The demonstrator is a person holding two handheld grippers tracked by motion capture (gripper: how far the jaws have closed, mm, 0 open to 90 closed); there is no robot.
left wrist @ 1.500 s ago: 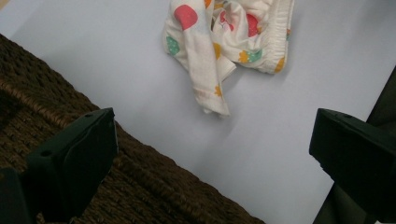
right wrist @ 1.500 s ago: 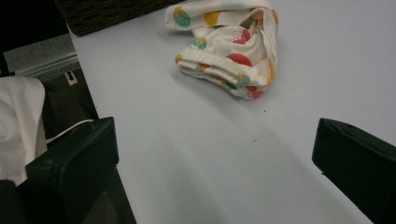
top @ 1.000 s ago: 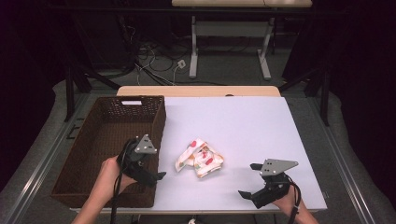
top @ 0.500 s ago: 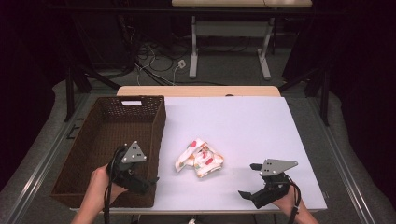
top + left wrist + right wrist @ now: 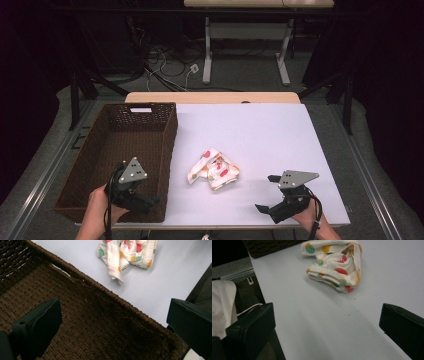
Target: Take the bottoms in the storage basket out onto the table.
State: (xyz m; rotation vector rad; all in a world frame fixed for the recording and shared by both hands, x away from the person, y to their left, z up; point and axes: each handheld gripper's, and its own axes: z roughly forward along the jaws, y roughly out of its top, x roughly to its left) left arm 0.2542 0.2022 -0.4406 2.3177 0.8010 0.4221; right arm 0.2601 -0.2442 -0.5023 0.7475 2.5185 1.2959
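A crumpled white cloth with a coloured fruit print (image 5: 214, 170) lies on the white table (image 5: 250, 130), near its front middle. Left of it stands a brown wicker basket (image 5: 125, 145) with nothing in it. My left gripper (image 5: 145, 201) hangs over the basket's near right corner, open and holding nothing. In the left gripper view its gripper (image 5: 113, 325) spans the basket's rim (image 5: 130, 307), and the cloth (image 5: 127, 252) lies beyond. My right gripper (image 5: 266, 193) rests at the front right, open, pointing left toward the cloth (image 5: 337, 262), about a hand's width short of it.
The table's front edge runs just under both hands. A desk frame and cables (image 5: 165, 55) stand on the floor beyond the far edge. In the right gripper view the basket's corner (image 5: 269, 246) is at top left and a white sleeve (image 5: 222, 305) at far left.
My left gripper has drawn back left and toward the person, from beside the cloth to over the basket's near right corner. The right gripper and the cloth have not moved.
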